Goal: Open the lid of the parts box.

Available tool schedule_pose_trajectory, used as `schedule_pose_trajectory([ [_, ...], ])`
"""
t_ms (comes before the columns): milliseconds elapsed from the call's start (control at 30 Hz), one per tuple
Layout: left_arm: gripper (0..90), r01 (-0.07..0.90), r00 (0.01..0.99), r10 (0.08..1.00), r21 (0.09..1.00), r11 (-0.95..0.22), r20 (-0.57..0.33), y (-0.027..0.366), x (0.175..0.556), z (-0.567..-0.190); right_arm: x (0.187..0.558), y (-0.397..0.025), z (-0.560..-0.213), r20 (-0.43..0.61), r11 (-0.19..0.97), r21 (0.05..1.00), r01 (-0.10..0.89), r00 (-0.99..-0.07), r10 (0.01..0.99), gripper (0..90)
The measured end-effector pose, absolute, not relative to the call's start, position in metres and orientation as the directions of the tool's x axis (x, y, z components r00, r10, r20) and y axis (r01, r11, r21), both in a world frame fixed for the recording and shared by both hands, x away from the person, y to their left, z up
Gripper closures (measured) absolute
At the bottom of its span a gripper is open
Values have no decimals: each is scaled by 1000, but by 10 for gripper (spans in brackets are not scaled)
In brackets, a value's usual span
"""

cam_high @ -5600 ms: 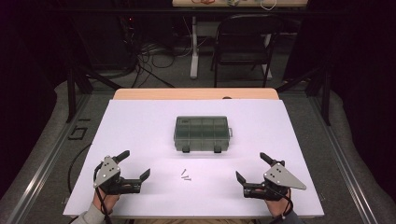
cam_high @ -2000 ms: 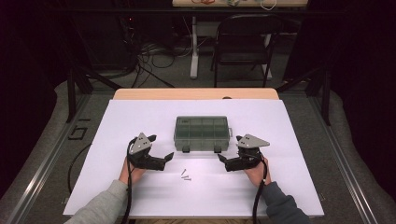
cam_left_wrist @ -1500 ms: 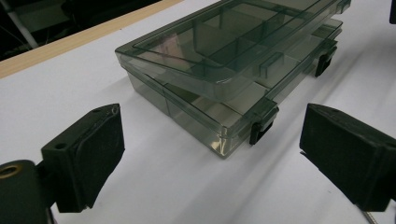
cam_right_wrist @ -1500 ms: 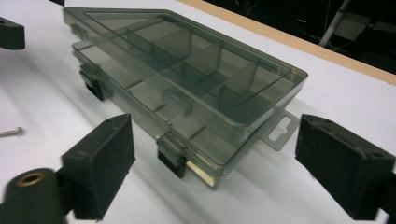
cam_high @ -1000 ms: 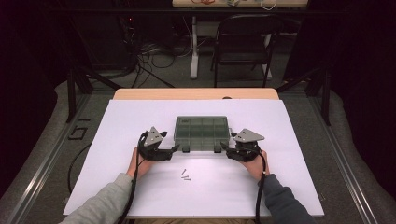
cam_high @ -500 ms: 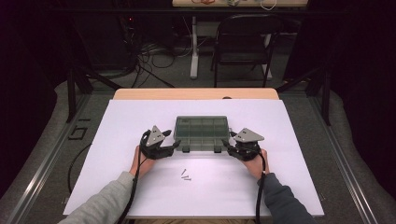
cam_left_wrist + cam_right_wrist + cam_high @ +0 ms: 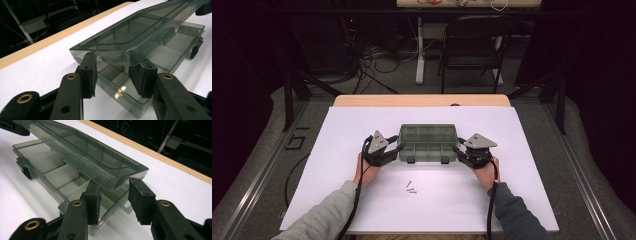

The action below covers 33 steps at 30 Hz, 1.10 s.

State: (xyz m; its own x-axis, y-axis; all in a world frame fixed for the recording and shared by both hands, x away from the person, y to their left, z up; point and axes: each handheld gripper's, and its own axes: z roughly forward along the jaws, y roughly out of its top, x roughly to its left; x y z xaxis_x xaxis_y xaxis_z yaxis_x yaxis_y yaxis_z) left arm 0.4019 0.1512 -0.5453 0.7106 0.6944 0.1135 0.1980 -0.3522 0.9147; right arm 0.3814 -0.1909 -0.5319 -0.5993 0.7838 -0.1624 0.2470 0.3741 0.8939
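A smoky translucent plastic compartment box point(image 7: 427, 144) sits near the middle of the white tabletop point(image 7: 337, 130), its hinged lid point(image 7: 130, 37) lifted partway. The left gripper point(image 7: 384, 149) and right gripper point(image 7: 464, 151) flank its two ends, each with fingers point(image 7: 88, 72) spread open around a front lid corner, apparently so both ends rise evenly and the base stays put. Two small metal screws point(image 7: 411, 188) lie toward the tabletop's near edge, probably awaiting a compartment.

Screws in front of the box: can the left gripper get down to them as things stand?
Probably yes. The screws lie bare on the white table with nothing over them, close to the left gripper. But its jaws are at the box lid, so it must let go first.
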Motion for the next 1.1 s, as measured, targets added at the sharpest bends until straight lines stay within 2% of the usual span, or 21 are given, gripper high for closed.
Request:
schedule_pose_trajectory([
  [333,621,175,696,706,921,-348,134,150,403,-543,384,-192,-529,-168,363,901,236,-583,795,693],
  [600,652,178,702,703,925,-335,119,152,408,-537,388,-195,-523,-153,344,909,235,-579,801,749],
  [867,687,194,692,717,935,-298,85,153,412,-532,392,-196,-518,-140,328,915,235,-577,805,780],
  [1100,704,190,696,712,931,-311,96,153,415,-527,395,-197,-512,-123,314,918,243,-578,806,793],
])
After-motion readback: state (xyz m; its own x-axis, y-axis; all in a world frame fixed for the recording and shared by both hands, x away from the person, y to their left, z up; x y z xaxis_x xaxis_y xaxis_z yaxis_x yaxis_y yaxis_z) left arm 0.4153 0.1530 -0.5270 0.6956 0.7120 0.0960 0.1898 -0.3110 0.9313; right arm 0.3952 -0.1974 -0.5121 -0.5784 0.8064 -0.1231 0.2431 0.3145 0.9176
